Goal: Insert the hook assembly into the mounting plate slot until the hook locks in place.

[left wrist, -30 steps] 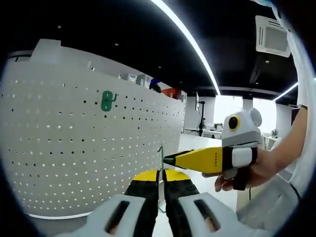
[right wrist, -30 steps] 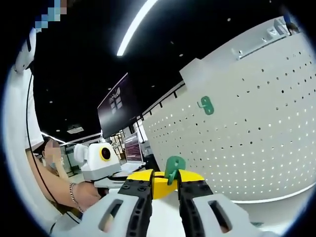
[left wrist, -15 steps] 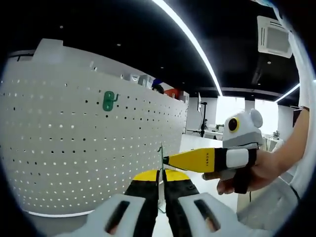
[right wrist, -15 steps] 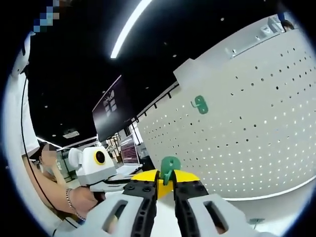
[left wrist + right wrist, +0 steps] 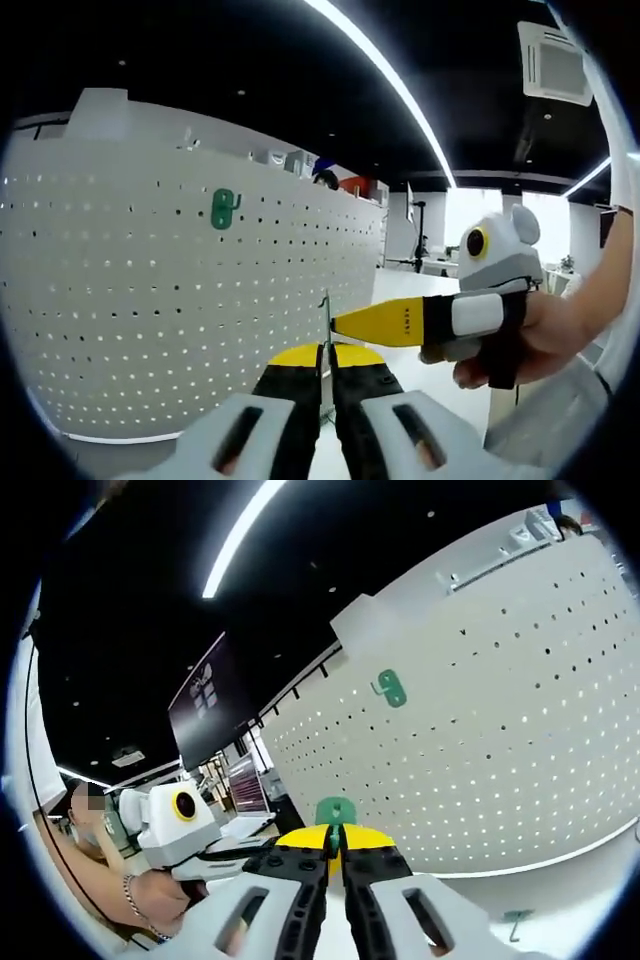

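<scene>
Right gripper [image 5: 335, 852]: jaws closed on green hook [image 5: 335, 811]. Left gripper [image 5: 325, 372]: jaws pinched on hook's edge. We line hook square to pegboard [image 5: 480, 740] before pushing.

My left gripper view looks forward and upward along its own fingers [image 5: 296, 400], with the white pegboard [image 5: 150, 300] close on its left and the dark ceiling with a light strip [image 5: 380, 70] above. My right gripper view also tilts upward, rolled, with the same pegboard [image 5: 500, 730] near on its right. Both views share the pegboard, the green hook [image 5: 224, 208] mounted on it [image 5: 390, 688], and the ceiling strip [image 5: 235, 540]. Each view catches the other gripper from the side: right gripper [image 5: 335, 324], left gripper [image 5: 250, 852].
</scene>
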`<action>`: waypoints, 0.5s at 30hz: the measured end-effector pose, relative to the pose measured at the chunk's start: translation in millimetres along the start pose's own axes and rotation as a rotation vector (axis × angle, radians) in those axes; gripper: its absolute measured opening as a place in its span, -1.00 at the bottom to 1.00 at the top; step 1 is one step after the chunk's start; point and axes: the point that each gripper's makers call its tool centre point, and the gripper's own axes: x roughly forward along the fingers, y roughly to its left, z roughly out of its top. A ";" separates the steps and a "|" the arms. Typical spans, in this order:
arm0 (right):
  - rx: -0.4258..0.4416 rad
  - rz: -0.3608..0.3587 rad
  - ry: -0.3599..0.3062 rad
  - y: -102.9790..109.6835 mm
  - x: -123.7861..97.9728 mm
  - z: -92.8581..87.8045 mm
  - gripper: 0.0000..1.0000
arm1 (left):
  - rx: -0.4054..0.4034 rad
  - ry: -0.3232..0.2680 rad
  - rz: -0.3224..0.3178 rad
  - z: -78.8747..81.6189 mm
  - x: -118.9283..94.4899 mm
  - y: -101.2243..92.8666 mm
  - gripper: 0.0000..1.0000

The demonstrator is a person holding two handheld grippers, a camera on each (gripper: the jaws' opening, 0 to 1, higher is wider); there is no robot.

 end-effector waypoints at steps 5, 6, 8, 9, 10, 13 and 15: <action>-0.001 -0.019 0.002 0.2 -1.3 0.2 -0.99 | 0.004 0.000 0.000 0.0 0.1 -1.0 -0.96; 0.003 -0.019 0.002 0.3 -1.4 0.5 -0.99 | 0.003 -0.001 0.000 0.3 0.0 -1.3 -0.96; 0.003 -0.022 0.003 -0.5 -1.7 0.6 -0.99 | 0.001 -0.002 -0.001 0.4 0.2 -1.5 -0.96; 0.005 -0.022 0.002 -0.9 -1.6 0.5 -0.99 | 0.000 -0.002 -0.001 0.5 0.3 -1.4 -0.96; 0.006 -0.022 0.002 -1.1 -1.6 0.5 -0.99 | 0.001 -0.001 -0.001 0.2 0.7 -1.3 -0.96; 0.003 -0.023 0.003 -1.0 -1.7 0.5 -1.00 | 0.004 0.000 0.000 0.5 0.6 -1.6 -0.95; -0.001 -0.021 0.004 -0.8 -1.7 0.4 -1.00 | 0.009 -0.001 0.002 0.7 0.2 -1.4 -0.95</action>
